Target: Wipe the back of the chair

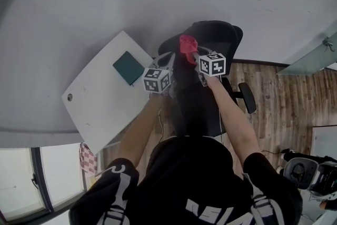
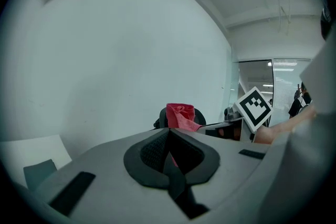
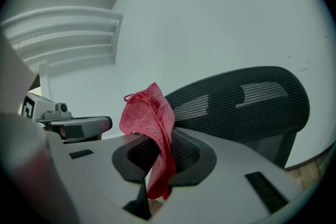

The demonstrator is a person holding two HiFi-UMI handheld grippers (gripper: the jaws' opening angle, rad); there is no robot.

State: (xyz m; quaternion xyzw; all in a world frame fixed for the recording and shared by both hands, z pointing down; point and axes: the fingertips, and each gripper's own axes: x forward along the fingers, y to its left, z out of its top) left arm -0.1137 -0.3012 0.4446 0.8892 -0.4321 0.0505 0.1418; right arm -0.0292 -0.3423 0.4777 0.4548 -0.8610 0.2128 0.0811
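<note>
A black mesh office chair (image 1: pixel 213 39) stands against the grey wall, its curved back (image 3: pixel 239 105) filling the right of the right gripper view. My right gripper (image 1: pixel 192 56) is shut on a red cloth (image 3: pixel 151 128), which bunches above the jaws and hangs below them, just beside the top of the chair back. In the head view the red cloth (image 1: pixel 187 45) sits at the chair's upper edge. My left gripper (image 1: pixel 169 65) is held close to the left of the right one, its jaws shut on nothing. The left gripper view shows the red cloth (image 2: pixel 181 115) ahead.
A white desk (image 1: pixel 102 92) with a dark teal notebook (image 1: pixel 128 67) stands left of the chair. The chair's armrest (image 1: pixel 247 97) juts out on the right over wooden floor (image 1: pixel 284 103). A checked cloth (image 1: pixel 88 158) hangs at the desk's near corner.
</note>
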